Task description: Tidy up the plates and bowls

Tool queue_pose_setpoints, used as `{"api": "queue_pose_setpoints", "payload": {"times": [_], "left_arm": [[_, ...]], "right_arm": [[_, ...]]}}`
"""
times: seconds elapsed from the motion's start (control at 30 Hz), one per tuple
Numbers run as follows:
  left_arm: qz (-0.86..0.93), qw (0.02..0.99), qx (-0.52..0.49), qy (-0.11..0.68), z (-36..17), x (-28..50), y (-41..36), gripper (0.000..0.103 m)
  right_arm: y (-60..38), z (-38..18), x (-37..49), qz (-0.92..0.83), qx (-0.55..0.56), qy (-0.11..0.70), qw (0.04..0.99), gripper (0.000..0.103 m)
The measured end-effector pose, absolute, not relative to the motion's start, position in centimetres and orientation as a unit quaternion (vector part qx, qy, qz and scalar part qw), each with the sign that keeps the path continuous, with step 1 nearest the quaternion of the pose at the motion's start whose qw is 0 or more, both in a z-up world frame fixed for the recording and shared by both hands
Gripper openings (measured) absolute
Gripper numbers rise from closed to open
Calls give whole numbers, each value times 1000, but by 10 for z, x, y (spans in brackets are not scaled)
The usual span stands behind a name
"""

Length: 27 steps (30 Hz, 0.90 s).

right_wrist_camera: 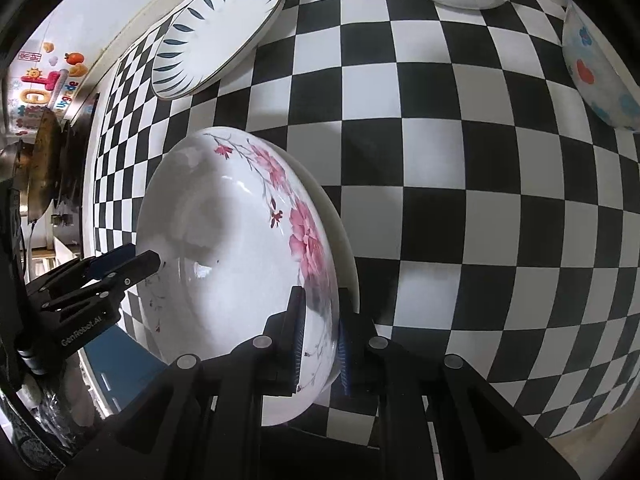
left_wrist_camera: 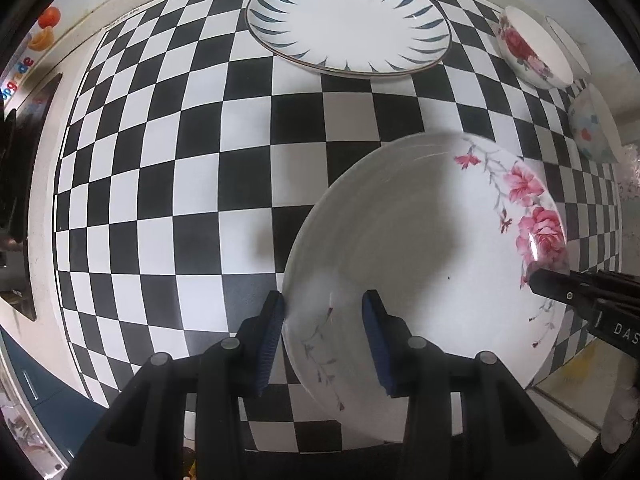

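A white plate with pink flowers is held above the checkered mat; it also shows in the right wrist view. My right gripper is shut on its rim, one finger on each face. My left gripper is open, its fingers straddling the opposite rim without pressing it. A blue-leaf plate lies at the far side of the mat, also in the right wrist view. A rose bowl and a bowl with blue and red flowers stand at the right.
The black-and-white checkered mat covers the table. A wall with colourful stickers and dark pans stand at the left. The table's front edge and a blue cabinet lie below the plate.
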<state>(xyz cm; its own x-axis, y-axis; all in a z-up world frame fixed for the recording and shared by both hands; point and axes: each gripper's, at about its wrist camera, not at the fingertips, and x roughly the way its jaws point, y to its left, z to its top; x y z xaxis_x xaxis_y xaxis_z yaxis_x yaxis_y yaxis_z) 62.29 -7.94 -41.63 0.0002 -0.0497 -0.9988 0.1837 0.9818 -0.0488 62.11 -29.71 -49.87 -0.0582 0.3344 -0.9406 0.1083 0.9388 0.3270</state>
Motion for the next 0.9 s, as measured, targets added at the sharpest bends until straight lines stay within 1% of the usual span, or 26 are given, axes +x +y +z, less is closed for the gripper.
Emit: {"api": "queue_pose_setpoints", "payload": {"times": [0.27, 0.57, 0.7, 0.9], "left_arm": [[-77, 699, 51, 709, -420, 620, -84, 37], [-87, 700, 48, 708, -424, 612, -82, 37], [-77, 706, 61, 702, -421, 612, -79, 37], [-73, 702, 41, 707, -422, 610, -73, 37]], "right_arm": [[-288, -497, 625, 80, 137, 729, 666, 16], [-276, -489, 623, 58, 80, 743, 662, 16], [-281, -487, 623, 57, 91, 742, 662, 16], [-280, -491, 621, 61, 96, 743, 660, 16]]}}
